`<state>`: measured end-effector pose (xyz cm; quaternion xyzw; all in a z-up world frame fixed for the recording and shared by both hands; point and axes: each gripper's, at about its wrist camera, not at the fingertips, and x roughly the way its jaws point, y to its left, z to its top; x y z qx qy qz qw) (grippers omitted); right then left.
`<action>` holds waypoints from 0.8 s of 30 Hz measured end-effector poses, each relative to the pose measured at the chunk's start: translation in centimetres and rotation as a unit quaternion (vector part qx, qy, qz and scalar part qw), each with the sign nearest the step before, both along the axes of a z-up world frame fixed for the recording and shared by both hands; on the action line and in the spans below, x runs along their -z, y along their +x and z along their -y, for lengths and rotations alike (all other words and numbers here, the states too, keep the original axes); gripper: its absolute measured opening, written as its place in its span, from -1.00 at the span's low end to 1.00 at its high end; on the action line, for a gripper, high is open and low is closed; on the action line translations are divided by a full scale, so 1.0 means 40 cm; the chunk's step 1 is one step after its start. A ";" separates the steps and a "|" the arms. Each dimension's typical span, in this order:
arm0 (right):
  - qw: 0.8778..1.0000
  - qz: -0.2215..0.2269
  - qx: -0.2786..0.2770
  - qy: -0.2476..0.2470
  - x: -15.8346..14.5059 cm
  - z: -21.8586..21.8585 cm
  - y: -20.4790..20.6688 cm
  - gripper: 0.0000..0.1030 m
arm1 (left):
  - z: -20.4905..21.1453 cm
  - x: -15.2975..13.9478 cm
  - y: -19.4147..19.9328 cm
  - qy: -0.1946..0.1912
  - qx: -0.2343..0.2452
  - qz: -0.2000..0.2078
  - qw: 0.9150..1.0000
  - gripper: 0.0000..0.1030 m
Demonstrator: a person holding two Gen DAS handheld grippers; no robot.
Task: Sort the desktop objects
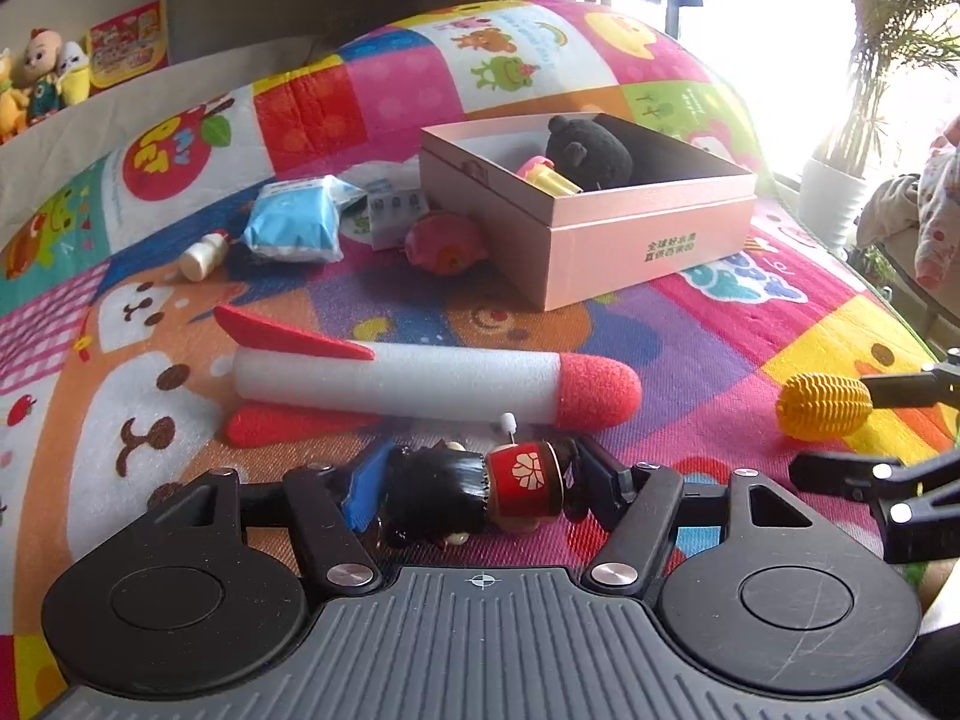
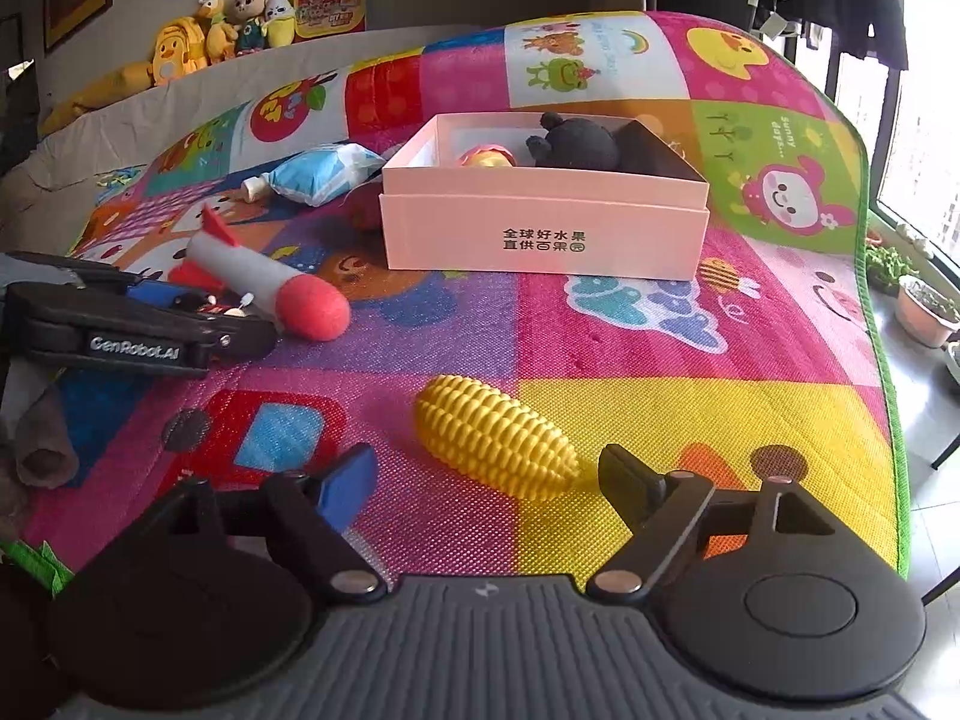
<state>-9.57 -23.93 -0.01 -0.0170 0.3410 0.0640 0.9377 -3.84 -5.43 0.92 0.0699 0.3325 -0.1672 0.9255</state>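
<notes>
My left gripper [image 1: 474, 480] is shut on a small wooden doll [image 1: 480, 489] with black hair and a red hat, low over the mat; it also shows in the right wrist view [image 2: 222, 306]. A white foam rocket [image 1: 420, 381] with a red tip lies just beyond it. My right gripper [image 2: 486, 480] is open, its fingers either side of a yellow toy corn [image 2: 495, 438] on the mat; the corn also shows in the left wrist view [image 1: 823, 405]. A pink box [image 2: 543, 222] behind holds a black plush [image 2: 576, 141] and a yellow-pink toy [image 2: 487, 156].
A blue-white packet [image 1: 297, 219], a small white bottle [image 1: 204, 255], a pink round toy [image 1: 444, 240] and a white carton [image 1: 393, 207] lie left of the box on the colourful play mat [image 2: 660, 408]. Plush toys [image 2: 234, 15] line the back ledge. The mat's edge drops off at right.
</notes>
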 end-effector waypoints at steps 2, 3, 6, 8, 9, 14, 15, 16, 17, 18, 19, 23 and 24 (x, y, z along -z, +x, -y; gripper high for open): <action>1.000 -0.010 0.009 0.006 -0.003 0.009 0.004 0.54 | -0.012 0.000 -0.024 0.001 0.002 -0.002 1.000 0.38; 1.000 -0.013 0.013 0.009 -0.006 0.011 0.007 0.47 | -0.018 -0.001 -0.034 0.000 0.001 -0.002 1.000 0.38; 0.999 -0.021 0.012 0.021 -0.017 0.007 0.015 0.16 | -0.037 -0.002 -0.052 -0.006 -0.007 -0.003 1.000 0.38; 1.000 -0.021 0.009 0.019 -0.020 -0.002 0.021 0.02 | -0.048 -0.005 -0.059 -0.011 -0.012 -0.002 1.000 0.38; 1.000 -0.020 0.008 0.015 -0.021 -0.007 0.023 0.02 | -0.051 -0.007 -0.063 -0.012 -0.013 -0.002 1.000 0.38; 1.000 -0.010 -0.014 -0.015 -0.042 -0.022 0.010 -0.49 | -0.049 -0.032 -0.086 -0.010 -0.001 0.010 1.000 0.38; 1.000 -0.003 -0.014 -0.018 -0.051 -0.020 0.003 -0.49 | -0.044 -0.041 -0.091 -0.009 0.002 0.017 1.000 0.38; 1.000 0.005 -0.017 -0.022 -0.063 -0.014 -0.004 -0.49 | -0.039 -0.052 -0.097 -0.009 0.005 0.026 1.000 0.38; 0.999 0.012 -0.018 -0.024 -0.074 -0.008 -0.010 -0.49 | -0.035 -0.061 -0.100 -0.011 0.008 0.033 0.999 0.38; 0.999 0.018 -0.019 -0.024 -0.085 -0.001 -0.016 -0.50 | -0.030 -0.067 -0.102 -0.012 0.010 0.035 0.999 0.38; 0.999 0.023 -0.018 -0.023 -0.094 0.007 -0.021 -0.51 | -0.024 -0.074 -0.102 -0.013 0.014 0.038 0.999 0.38; 0.999 0.039 -0.012 -0.016 -0.129 0.044 -0.038 -0.70 | -0.008 -0.105 -0.097 -0.022 0.033 0.048 0.998 0.38; 0.999 0.044 -0.008 -0.014 -0.139 0.057 -0.042 -0.72 | -0.002 -0.113 -0.092 -0.022 0.036 0.053 0.998 0.38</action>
